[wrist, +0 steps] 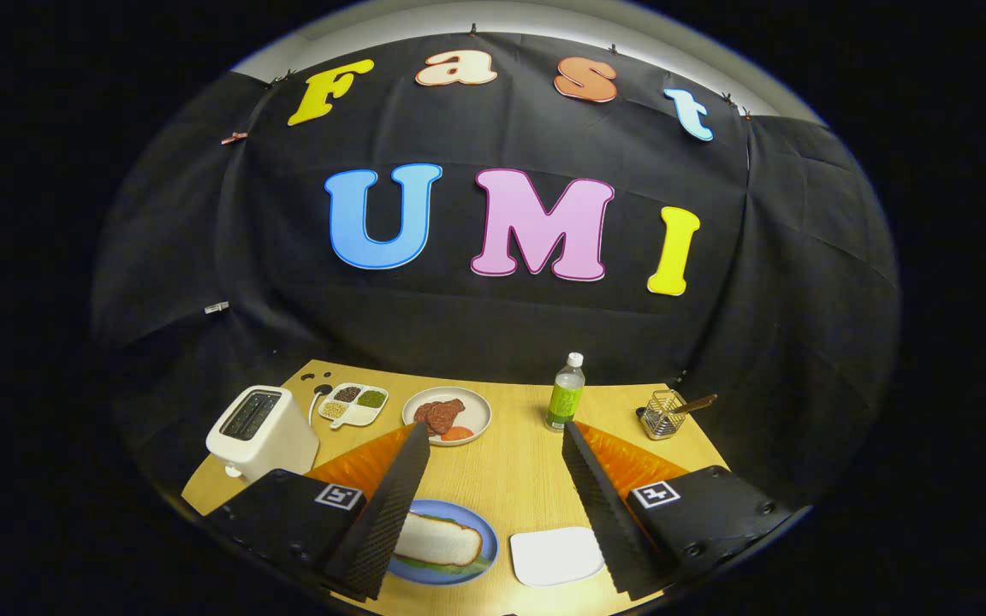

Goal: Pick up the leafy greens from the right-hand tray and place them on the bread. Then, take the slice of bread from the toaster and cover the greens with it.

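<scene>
White bread slice (437, 541) is seen lying over leafy greens (424, 562) on a blue plate (478, 526), low between the jaws, nearest the left one. The gripper (495, 436) jaws are spread wide, nothing held. A white tray (556, 556) lies beside the plate. The toaster (258, 430) stands beyond the left jaw on the wooden surface (506, 466).
</scene>
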Action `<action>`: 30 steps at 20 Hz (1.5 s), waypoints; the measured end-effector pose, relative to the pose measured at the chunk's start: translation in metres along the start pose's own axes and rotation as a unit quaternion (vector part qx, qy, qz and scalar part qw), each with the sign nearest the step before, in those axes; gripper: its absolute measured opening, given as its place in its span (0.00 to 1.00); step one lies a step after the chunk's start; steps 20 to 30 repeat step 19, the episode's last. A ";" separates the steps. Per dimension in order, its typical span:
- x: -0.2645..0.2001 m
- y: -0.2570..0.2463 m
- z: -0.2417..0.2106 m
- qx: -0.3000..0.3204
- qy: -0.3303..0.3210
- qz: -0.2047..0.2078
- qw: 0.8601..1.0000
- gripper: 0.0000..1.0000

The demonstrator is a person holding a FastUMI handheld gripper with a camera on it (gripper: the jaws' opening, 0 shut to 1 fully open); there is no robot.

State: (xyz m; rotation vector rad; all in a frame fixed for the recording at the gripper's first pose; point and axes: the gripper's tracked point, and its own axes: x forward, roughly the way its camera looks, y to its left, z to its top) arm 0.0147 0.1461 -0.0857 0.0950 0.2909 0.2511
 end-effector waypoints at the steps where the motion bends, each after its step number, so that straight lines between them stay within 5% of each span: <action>1: 0.000 0.002 0.001 0.003 -0.001 0.000 1.000 0.98; 30: 0.037 -0.017 -0.002 -0.003 0.013 0.018 1.000 0.99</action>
